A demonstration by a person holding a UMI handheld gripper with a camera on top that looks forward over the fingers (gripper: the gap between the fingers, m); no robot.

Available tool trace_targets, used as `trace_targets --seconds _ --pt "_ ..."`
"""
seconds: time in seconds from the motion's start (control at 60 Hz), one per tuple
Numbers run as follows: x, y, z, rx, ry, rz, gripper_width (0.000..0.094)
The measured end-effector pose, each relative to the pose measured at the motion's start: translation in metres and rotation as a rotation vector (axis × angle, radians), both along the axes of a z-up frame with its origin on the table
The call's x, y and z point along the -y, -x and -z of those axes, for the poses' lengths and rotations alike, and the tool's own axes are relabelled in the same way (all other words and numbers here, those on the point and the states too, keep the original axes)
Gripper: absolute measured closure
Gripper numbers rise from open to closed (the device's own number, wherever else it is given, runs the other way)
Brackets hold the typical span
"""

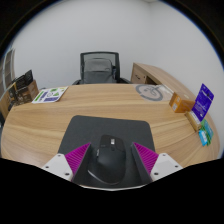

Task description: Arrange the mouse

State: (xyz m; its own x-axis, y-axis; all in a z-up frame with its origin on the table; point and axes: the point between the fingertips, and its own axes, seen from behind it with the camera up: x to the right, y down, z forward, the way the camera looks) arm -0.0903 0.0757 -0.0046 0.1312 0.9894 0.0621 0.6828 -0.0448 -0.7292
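A black computer mouse (108,162) sits between my fingers, over the near edge of a dark grey mouse mat (110,130) that lies on the wooden table (60,120). My gripper (112,160) is shut on the mouse, the left magenta pad (80,158) and the right one (148,158) pressing on its sides. The mouse's nose points away from me, towards the mat's middle. Whether the mouse rests on the mat or hangs just above it I cannot tell.
Behind the table's far edge stands a black mesh office chair (98,68). A book (48,95) lies at the far left. A coiled cable (150,91), a brown box (181,101) and a blue box (204,101) are at the right.
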Motion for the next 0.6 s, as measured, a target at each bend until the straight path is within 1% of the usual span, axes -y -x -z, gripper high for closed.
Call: trace_targets --seconds 0.083,0.133,0.233,0.317,0.467,0.6 --pt "-0.002 -0.006 -0.017 -0.011 -0.016 0.004 0.0075" --pt "-0.001 -0.012 -0.032 -0.016 -0.019 0.0 0.0084" --pt "0.01 -0.035 -0.082 -0.039 0.003 -0.011 0.0082" --pt "0.025 -0.065 -0.134 -0.059 0.036 -0.031 0.0082" --pt "0.054 -0.135 -0.215 -0.068 0.068 -0.07 0.0082" --pt "0.069 -0.205 -0.265 -0.077 0.029 -0.073 0.0081"
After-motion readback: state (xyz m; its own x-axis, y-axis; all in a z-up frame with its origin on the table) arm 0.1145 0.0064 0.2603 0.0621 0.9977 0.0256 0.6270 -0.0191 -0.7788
